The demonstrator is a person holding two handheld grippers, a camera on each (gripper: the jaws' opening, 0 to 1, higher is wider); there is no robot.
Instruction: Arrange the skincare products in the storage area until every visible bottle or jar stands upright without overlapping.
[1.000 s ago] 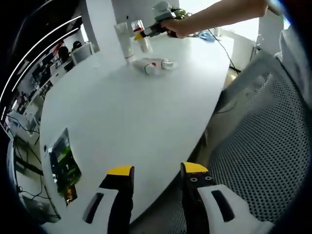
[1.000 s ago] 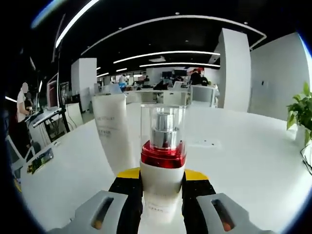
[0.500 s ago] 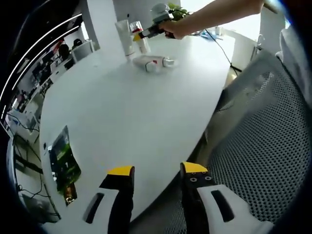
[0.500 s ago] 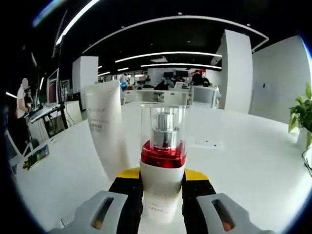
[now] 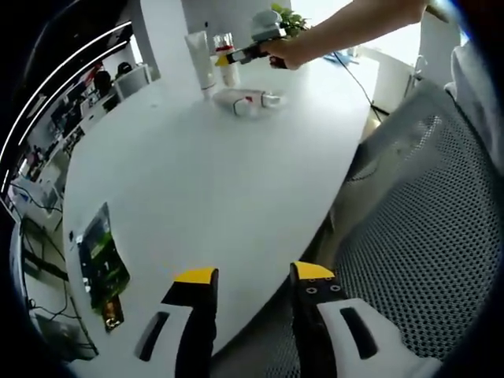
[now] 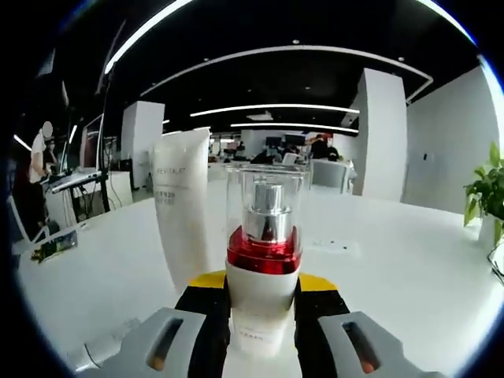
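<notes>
My right gripper is shut on a white pump bottle with a red band and a clear cap, held upright. A tall white tube stands upright just left of it. In the left gripper view the same bottle sits in the right gripper beside the tube at the far end of the white table, its base low over the top. Another white bottle lies on its side just in front of them. My left gripper hangs open over the table's near edge, holding nothing.
A grey mesh chair fills the right side next to the table edge. A green packet lies at the table's near left. The person's arm reaches across the far end. A pale object lies low left of the held bottle.
The right gripper has carried the pump bottle lower and closer beside the upright tube. The left gripper has stayed where it was.
</notes>
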